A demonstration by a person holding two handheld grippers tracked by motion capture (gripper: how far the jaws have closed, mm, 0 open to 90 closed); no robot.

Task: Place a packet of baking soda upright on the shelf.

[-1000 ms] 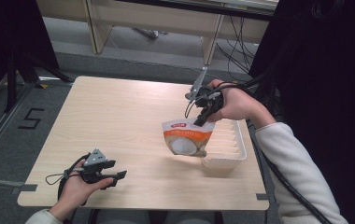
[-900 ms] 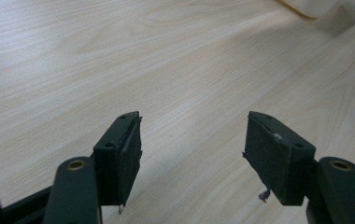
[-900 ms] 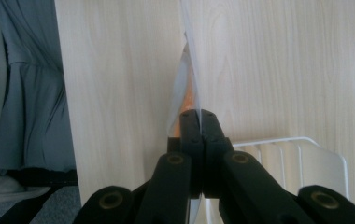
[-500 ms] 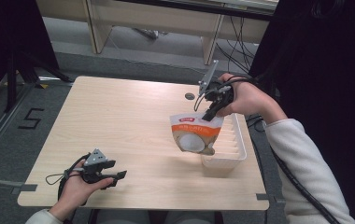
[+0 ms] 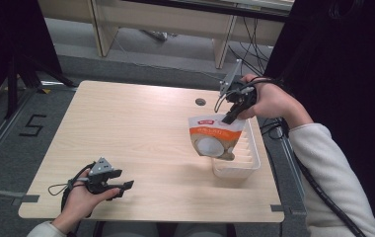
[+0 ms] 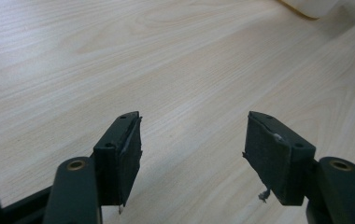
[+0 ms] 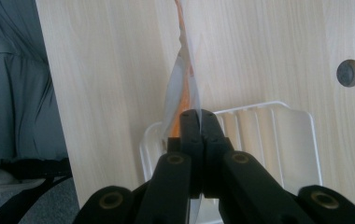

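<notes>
An orange and white pouch (image 5: 213,138) hangs above the left edge of a clear ribbed plastic tray (image 5: 246,158) at the table's right side. My right gripper (image 5: 228,117) is shut on the pouch's top right corner and holds it in the air. In the right gripper view the pouch (image 7: 181,86) shows edge-on, pinched between the closed jaws (image 7: 198,122), with the tray (image 7: 278,135) below. My left gripper (image 5: 121,187) rests low near the table's front left, open, with bare wood between its pads (image 6: 122,154).
The wooden table (image 5: 136,133) has a round cable hole (image 5: 200,101) near its back right. Grey floor with a "5" mark (image 5: 32,126) lies to the left. Desk legs and cables stand beyond the far edge.
My right gripper has carried the pouch upward and to the right, so that it now hangs more upright over the tray. The left gripper has stayed still.
</notes>
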